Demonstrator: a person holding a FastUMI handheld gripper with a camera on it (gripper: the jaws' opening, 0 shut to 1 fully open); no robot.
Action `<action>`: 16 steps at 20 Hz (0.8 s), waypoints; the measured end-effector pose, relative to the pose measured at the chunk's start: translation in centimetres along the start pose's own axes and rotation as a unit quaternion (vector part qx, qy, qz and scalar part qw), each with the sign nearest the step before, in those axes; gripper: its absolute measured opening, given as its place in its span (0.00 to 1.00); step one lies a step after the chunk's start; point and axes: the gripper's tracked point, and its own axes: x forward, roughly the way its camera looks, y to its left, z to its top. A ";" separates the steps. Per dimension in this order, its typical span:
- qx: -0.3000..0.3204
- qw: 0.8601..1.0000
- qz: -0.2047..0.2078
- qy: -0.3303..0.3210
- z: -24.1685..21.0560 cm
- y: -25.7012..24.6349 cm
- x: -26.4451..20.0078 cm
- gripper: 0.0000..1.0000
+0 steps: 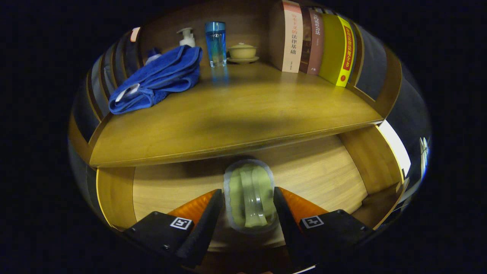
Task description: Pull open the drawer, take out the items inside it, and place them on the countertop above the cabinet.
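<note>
A clear, pale-green glass cup [249, 196] with a rounded rim lies inside the open wooden drawer [159, 186], below the wooden countertop [236, 114]. The gripper [248, 198] flanks it; whether the fingers press it, I cannot tell.

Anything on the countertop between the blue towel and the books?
Yes. In the gripper view, a blue glass and a lidded cup on a saucer stand between the blue towel and the books.

Rear of the open wooden drawer [323, 171] hidden under the wooden countertop [236, 110], clear glass item [250, 198] too distorted to identify between the gripper [248, 198] fingers, whether they press it unclear, small blue-capped bottle [153, 55] mostly behind the crumpled blue towel [159, 78].
</note>
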 end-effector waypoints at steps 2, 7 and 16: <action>0.003 1.000 -0.003 0.006 -0.1 0.0 0.4 0.80; -0.011 1.000 0.003 -0.021 0.8 0.0 0.5 0.38; -0.054 0.997 0.031 -0.049 1.8 1.7 -1.4 0.23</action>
